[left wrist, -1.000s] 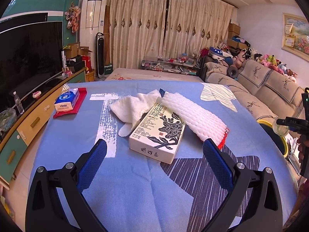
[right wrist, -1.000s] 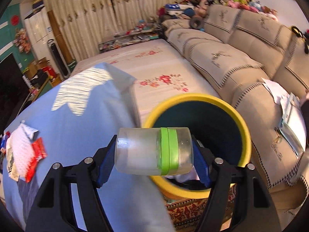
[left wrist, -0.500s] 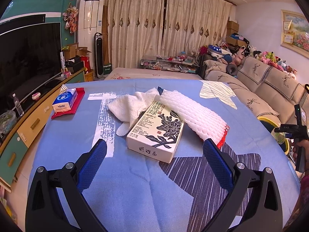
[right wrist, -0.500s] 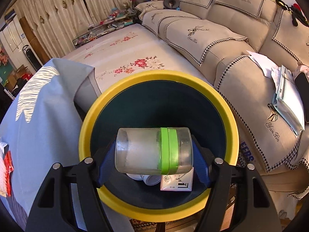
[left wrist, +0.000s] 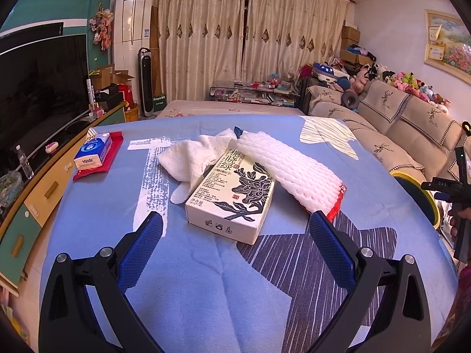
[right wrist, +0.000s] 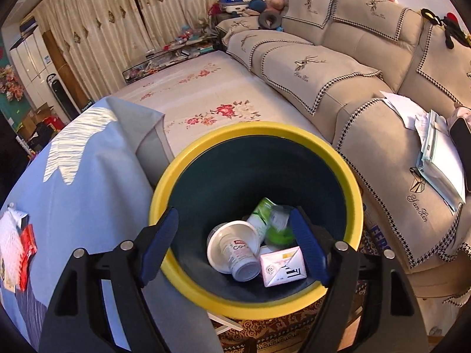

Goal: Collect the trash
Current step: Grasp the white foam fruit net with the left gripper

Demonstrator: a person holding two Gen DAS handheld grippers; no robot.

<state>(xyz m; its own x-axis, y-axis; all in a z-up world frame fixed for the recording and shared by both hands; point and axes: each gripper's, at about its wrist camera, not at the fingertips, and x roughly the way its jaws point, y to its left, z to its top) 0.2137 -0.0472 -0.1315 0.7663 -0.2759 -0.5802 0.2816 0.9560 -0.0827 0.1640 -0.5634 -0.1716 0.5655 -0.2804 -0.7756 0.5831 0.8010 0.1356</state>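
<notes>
My right gripper (right wrist: 233, 211) hangs over the yellow-rimmed dark bin (right wrist: 188, 161), its jaws opening with nothing between them. The clear jar with the green band (right wrist: 279, 226) lies blurred inside the bin, beside a white cup (right wrist: 235, 250), a pink carton (right wrist: 282, 266) and a green-and-white carton (right wrist: 260, 214). My left gripper (left wrist: 235, 217) is open above the blue tablecloth, just short of a cream tea box (left wrist: 232, 197). Behind the box lie a white foam net (left wrist: 291, 173), a white cloth (left wrist: 191, 158) and a red wrapper (left wrist: 335, 206).
A blue tissue pack (left wrist: 94, 151) rests on a red pouch (left wrist: 101, 161) at the table's left. The bin stands between the table's right edge and a beige sofa (right wrist: 338, 67). Papers (right wrist: 435, 158) lie on the sofa seat. A TV cabinet (left wrist: 38, 194) runs along the left.
My right gripper came over the bin and sank a little, then let go of the jar, which dropped in. The left gripper stayed where it was.
</notes>
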